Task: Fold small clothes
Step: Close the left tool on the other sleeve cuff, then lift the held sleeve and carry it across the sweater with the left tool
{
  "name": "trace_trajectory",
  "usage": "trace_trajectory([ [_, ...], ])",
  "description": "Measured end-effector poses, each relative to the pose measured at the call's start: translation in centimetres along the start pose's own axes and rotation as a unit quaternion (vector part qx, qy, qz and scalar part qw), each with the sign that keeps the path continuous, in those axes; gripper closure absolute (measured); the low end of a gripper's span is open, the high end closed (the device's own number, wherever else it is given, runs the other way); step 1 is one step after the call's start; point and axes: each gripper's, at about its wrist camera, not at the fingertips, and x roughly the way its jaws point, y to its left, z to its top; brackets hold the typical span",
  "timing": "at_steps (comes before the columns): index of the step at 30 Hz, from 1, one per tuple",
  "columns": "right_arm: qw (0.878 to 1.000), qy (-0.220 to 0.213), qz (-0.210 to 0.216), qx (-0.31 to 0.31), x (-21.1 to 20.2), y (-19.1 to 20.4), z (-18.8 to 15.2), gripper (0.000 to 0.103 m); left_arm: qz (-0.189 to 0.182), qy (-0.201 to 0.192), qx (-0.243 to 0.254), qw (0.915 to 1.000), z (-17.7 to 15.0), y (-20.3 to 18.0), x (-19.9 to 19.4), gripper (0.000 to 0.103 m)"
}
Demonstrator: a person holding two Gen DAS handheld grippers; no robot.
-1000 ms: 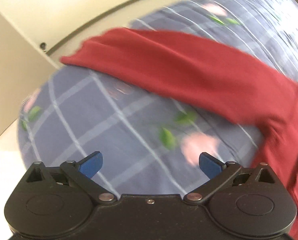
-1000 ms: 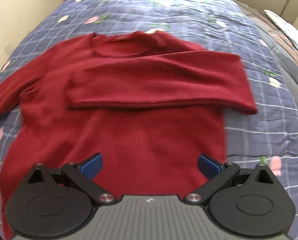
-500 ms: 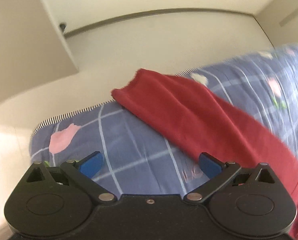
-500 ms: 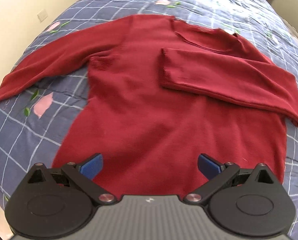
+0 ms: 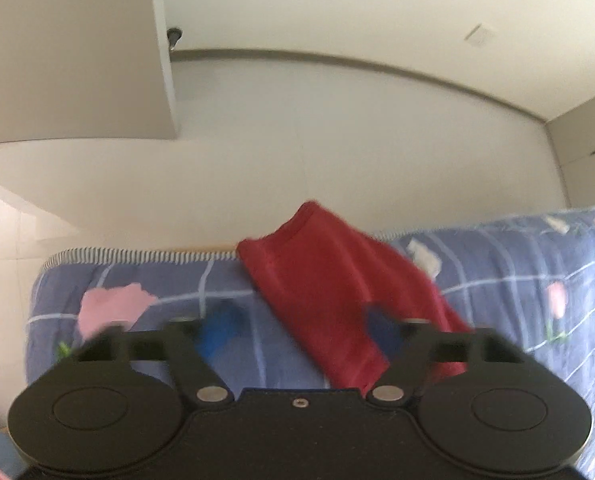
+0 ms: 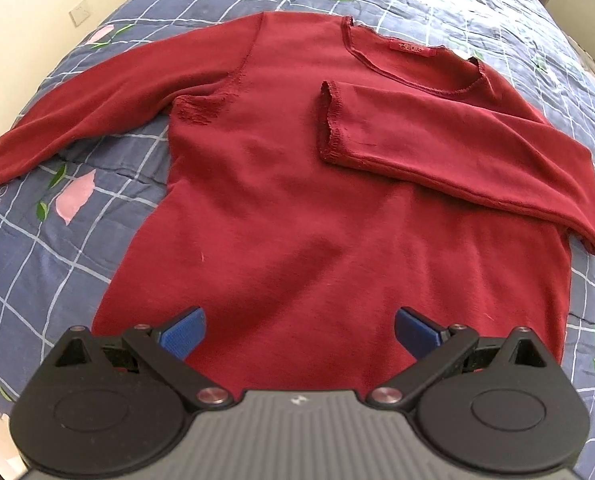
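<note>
A red long-sleeved sweater (image 6: 297, 208) lies flat on the bed. Its right sleeve (image 6: 449, 140) is folded across the chest; its left sleeve (image 6: 97, 96) stretches out to the bed's left edge. My right gripper (image 6: 299, 330) is open and empty above the sweater's lower hem. In the left wrist view the cuff end of the left sleeve (image 5: 329, 280) lies between the fingers of my left gripper (image 5: 301, 330), which is open, blurred, low at the bed's edge.
The bed has a blue checked quilt (image 6: 37, 248) with pink flowers. A cream wall (image 5: 337, 140) and a pale cabinet (image 5: 69, 52) stand beyond the bed's edge. A wall socket (image 6: 80, 11) sits at the left.
My left gripper has swung down and in toward the sleeve cuff, which now sits between its fingers. My right gripper has shifted, viewing the sweater more from the left.
</note>
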Motion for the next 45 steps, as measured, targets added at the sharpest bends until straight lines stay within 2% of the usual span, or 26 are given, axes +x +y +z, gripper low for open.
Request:
trace_trajectory([
  [1, 1.0, 0.0, 0.0, 0.0, 0.0, 0.0, 0.0, 0.0, -0.005, 0.002, -0.005, 1.0, 0.1, 0.1, 0.1, 0.065],
  [3, 1.0, 0.0, -0.001, 0.002, 0.0, -0.2, 0.0, 0.0, -0.007, 0.0, -0.012, 0.9999, 0.3, 0.1, 0.3, 0.07],
  [4, 1.0, 0.0, -0.001, 0.005, -0.1, -0.3, -0.1, 0.0, -0.011, -0.005, -0.011, 0.9999, 0.3, 0.0, 0.2, 0.082],
  [5, 1.0, 0.0, -0.001, 0.007, -0.1, -0.5, -0.1, 0.0, -0.015, -0.011, -0.008, 0.9998, 0.3, -0.2, 0.1, 0.1],
  [12, 1.0, -0.006, 0.0, 0.019, -0.4, -1.3, -0.2, 0.0, -0.056, -0.086, 0.04, 0.9939, -0.1, -2.2, -2.9, 0.101],
  [17, 0.999, -0.017, 0.003, 0.033, -0.8, -2.2, -0.4, 0.0, -0.115, -0.135, 0.115, 0.9775, -0.9, -5.3, -6.5, 0.101],
  [20, 0.999, -0.023, 0.005, 0.042, -1.1, -3.0, -0.5, 0.0, -0.157, -0.156, 0.155, 0.9628, -1.8, -7.6, -9.0, 0.101],
  [24, 0.998, -0.031, 0.008, 0.056, -1.4, -4.3, -0.8, 0.0, -0.219, -0.172, 0.209, 0.9373, -3.4, -11.3, -12.1, 0.101],
  [28, 0.996, -0.037, 0.005, 0.076, -1.8, -6.4, -1.2, 0.0, -0.273, -0.175, 0.277, 0.9046, -6.7, -15.3, -14.8, 0.101],
  [31, 0.994, -0.045, 0.0, 0.096, -2.3, -9.1, -1.7, 0.0, -0.307, -0.17, 0.328, 0.877, -10.3, -18.2, -16.5, 0.101],
  [35, 0.992, -0.05, -0.008, 0.113, -2.7, -11.8, -2.2, 0.0, -0.336, -0.15, 0.375, 0.8507, -15.4, -21.0, -17.6, 0.101],
  [37, 0.99, -0.052, -0.017, 0.131, -2.9, -14.7, -3.0, 0.0, -0.348, -0.137, 0.393, 0.8402, -18.2, -22.0, -18.0, 0.101],
  [38, 0.99, -0.052, -0.017, 0.131, -2.9, -14.7, -3.0, 0.0, -0.353, -0.13, 0.402, 0.835, -19.8, -22.5, -18.0, 0.101],
  [40, 0.988, -0.05, -0.025, 0.142, -2.9, -17.6, -3.8, 0.0, -0.359, -0.117, 0.415, 0.8277, -22.6, -23.4, -18.0, 0.101],
  [41, 0.988, -0.05, -0.025, 0.142, -2.9, -17.6, -3.8, 0.0, -0.362, -0.108, 0.42, 0.8255, -24.0, -23.4, -17.9, 0.101],
  [42, 0.988, -0.048, -0.028, 0.147, -2.8, -19.4, -4.4, 0.0, -0.363, -0.1, 0.423, 0.824, -25.3, -23.0, -17.7, 0.101],
  [45, 0.987, -0.045, -0.031, 0.148, -2.7, -21.2, -4.8, 0.0, -0.363, -0.073, 0.434, 0.8212, -29.9, -24.6, -16.1, 0.101],
])
